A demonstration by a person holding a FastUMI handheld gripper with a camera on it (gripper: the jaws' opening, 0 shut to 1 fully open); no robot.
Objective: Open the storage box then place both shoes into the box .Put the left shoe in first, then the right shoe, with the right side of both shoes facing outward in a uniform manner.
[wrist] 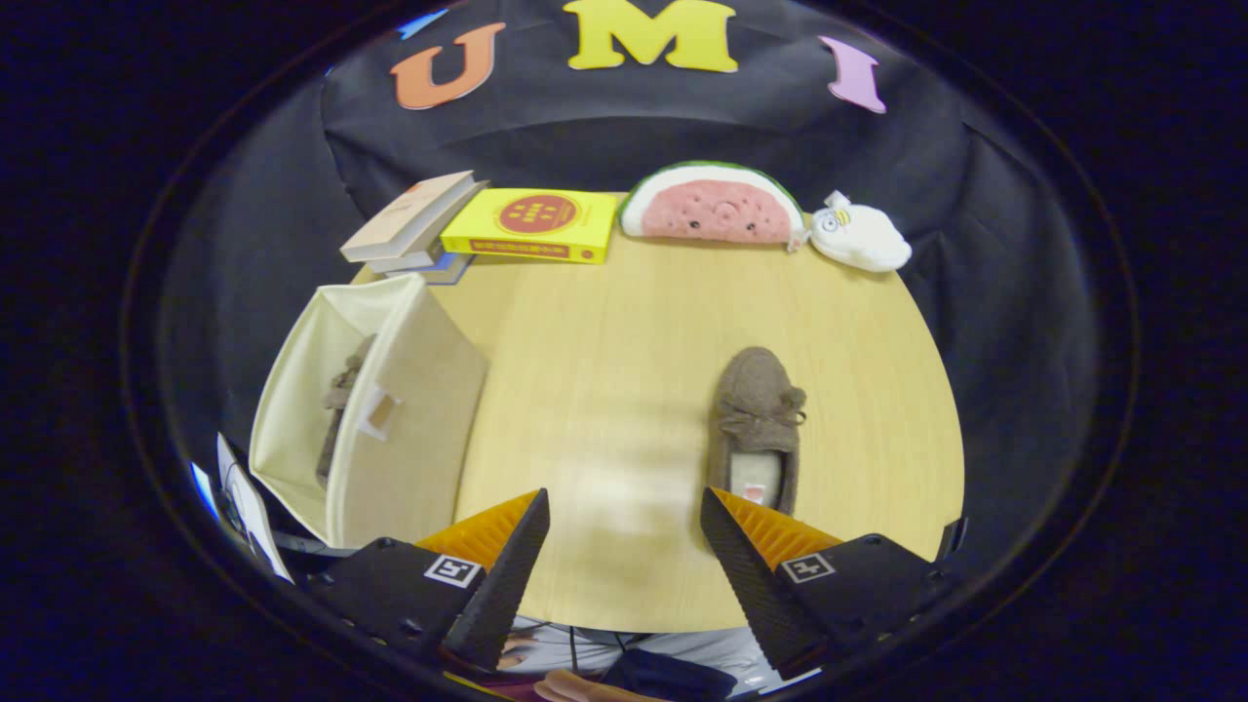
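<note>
At the far left of the wooden table (pixel 624 341) stood the cream fabric storage box (pixel 375 414), open, with one brown shoe (pixel 339 414) already inside it on its side. Behind it lay a stack of books (pixel 414 226) and a yellow book (pixel 534 224). The gripper (pixel 624 531) hovered over the near edge, its fingers spread wide and holding nothing. The second brown shoe (pixel 756 419) sat on the tabletop just ahead of the right finger, toe pointing away. Beyond it rested a watermelon plush (pixel 715 205) and a white plush (pixel 863 239).
</note>
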